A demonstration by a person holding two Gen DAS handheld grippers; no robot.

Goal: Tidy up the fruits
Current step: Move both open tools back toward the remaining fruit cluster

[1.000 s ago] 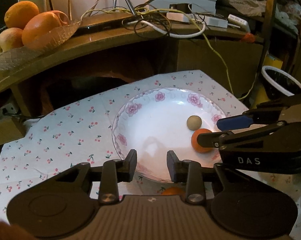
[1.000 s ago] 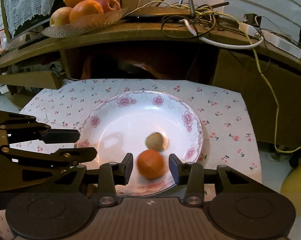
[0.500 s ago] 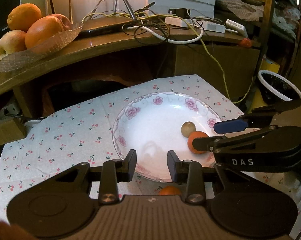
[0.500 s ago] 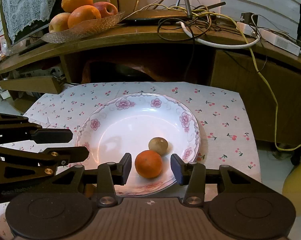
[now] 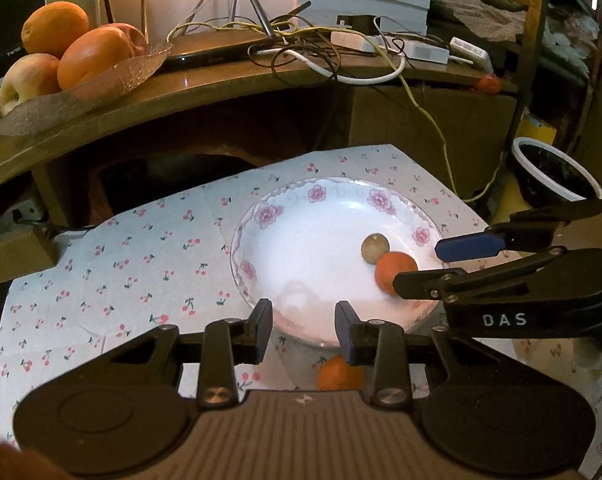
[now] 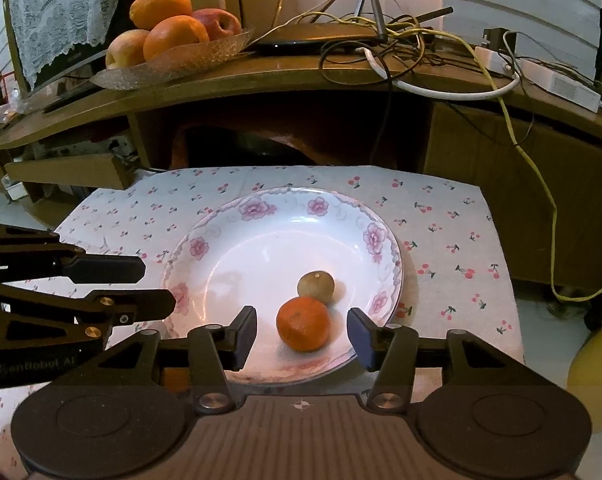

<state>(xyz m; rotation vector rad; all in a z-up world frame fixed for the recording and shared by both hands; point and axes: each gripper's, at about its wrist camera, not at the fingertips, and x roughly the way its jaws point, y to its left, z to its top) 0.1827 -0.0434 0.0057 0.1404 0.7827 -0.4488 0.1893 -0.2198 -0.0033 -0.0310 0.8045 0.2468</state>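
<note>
A floral-rimmed white plate (image 6: 375, 236) is seen on a cherry-print cloth (image 6: 453, 232), set toward the cloth's near edge. Inside the plate, near its right rim, a tangerine (image 6: 303, 323) is found touching a smaller brownish round fruit (image 6: 316, 287) that lies just behind it. The right gripper (image 6: 301, 335) is held with its fingers spread apart on either side of the tangerine, neither pad touching it. The left gripper (image 5: 304, 331) is held over the plate's near-left rim with its fingers parted and nothing between them. A second orange fruit (image 5: 338, 374) is partly seen on the cloth just outside the plate's near rim, below the left gripper. On the wooden shelf (image 6: 301, 76) behind the cloth, a glass dish (image 6: 169, 66) of oranges and apples is placed at the left end, and tangled cables (image 6: 405, 52) are spread toward the right end
</note>
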